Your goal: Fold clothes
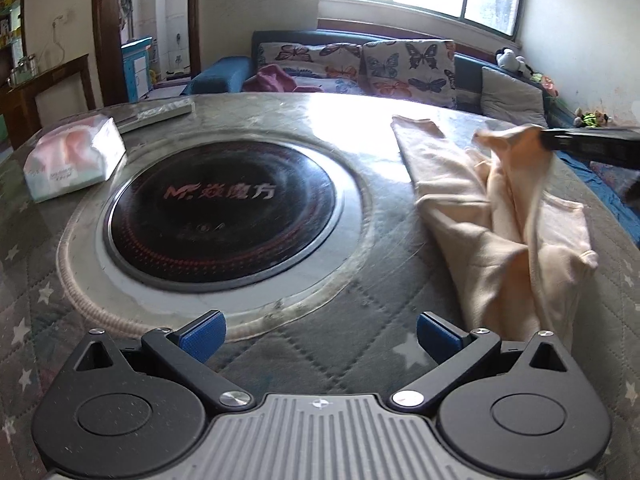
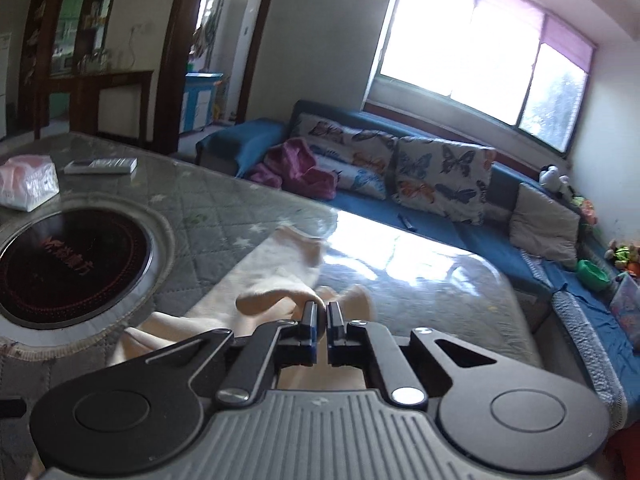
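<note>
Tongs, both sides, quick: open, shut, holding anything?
Left tongs: open, empty, above the table.
Right tongs: shut on a lifted fold of the cream garment.

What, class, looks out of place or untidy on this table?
The cream garment lies crumpled and twisted on the table beside the induction hob, one bunched end lifted in the shut right gripper. The left gripper is open and holds nothing. The tissue pack and remote control look ordinary.
</note>
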A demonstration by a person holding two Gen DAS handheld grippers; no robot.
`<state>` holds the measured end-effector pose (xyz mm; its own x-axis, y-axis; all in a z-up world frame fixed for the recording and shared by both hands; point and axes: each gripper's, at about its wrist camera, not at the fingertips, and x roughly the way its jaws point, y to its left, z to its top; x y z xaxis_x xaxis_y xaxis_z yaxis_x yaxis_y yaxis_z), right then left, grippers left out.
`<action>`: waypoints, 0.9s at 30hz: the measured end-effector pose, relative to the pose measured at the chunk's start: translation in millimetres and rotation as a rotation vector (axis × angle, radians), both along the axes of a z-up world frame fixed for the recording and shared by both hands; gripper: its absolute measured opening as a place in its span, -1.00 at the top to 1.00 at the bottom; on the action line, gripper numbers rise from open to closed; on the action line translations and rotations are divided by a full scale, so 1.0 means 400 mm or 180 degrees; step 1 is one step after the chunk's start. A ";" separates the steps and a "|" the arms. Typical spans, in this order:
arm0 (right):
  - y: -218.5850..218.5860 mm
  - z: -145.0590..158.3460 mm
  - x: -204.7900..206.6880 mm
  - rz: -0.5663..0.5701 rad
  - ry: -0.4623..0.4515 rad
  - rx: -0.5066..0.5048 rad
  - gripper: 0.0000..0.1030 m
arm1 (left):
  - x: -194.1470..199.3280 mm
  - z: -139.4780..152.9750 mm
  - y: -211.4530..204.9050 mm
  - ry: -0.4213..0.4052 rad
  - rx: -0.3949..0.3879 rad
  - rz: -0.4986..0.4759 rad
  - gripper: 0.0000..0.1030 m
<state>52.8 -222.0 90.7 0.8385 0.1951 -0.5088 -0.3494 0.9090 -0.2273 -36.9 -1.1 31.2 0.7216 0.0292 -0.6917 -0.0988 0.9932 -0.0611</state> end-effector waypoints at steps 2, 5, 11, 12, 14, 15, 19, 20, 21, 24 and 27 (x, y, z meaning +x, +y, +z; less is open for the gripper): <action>-0.052 0.018 -0.036 -0.0090 -0.0076 0.0005 0.95 | 0.011 0.010 -0.010 -0.0040 -0.0005 -0.0045 -1.00; -0.124 0.031 -0.079 -0.0241 -0.0125 0.0021 0.95 | 0.045 0.026 -0.019 -0.0098 -0.0033 -0.0112 -0.99; -0.241 0.022 -0.132 -0.0450 0.0032 0.0096 0.89 | 0.120 0.057 -0.038 -0.0209 -0.0100 -0.0251 -0.68; -0.258 0.019 -0.139 -0.0479 0.0061 0.0116 0.86 | 0.136 0.063 -0.042 -0.0230 -0.0107 -0.0289 -0.59; -0.261 -0.006 -0.130 -0.0447 0.0191 0.0237 0.80 | 0.165 0.071 -0.056 -0.0257 -0.0094 -0.0382 -0.50; -0.260 -0.021 -0.124 -0.0423 0.0265 0.0298 0.77 | 0.180 0.074 -0.062 -0.0269 -0.0088 -0.0429 -0.45; -0.239 -0.071 -0.077 -0.0313 0.0504 0.0496 0.56 | 0.243 0.066 -0.086 -0.0248 -0.0021 -0.0594 -0.36; -0.233 -0.081 -0.064 -0.0283 0.0547 0.0527 0.54 | 0.257 0.060 -0.091 -0.0230 -0.0005 -0.0629 -0.36; -0.226 -0.094 -0.047 -0.0263 0.0596 0.0561 0.46 | 0.271 0.053 -0.094 -0.0205 0.0010 -0.0659 -0.36; -0.214 -0.129 -0.002 -0.0258 0.0757 0.0748 0.27 | 0.303 0.030 -0.101 -0.0134 0.0010 -0.0750 -0.40; -0.210 -0.156 0.029 -0.0301 0.0895 0.0933 0.26 | 0.328 0.009 -0.106 -0.0069 0.0013 -0.0787 -0.41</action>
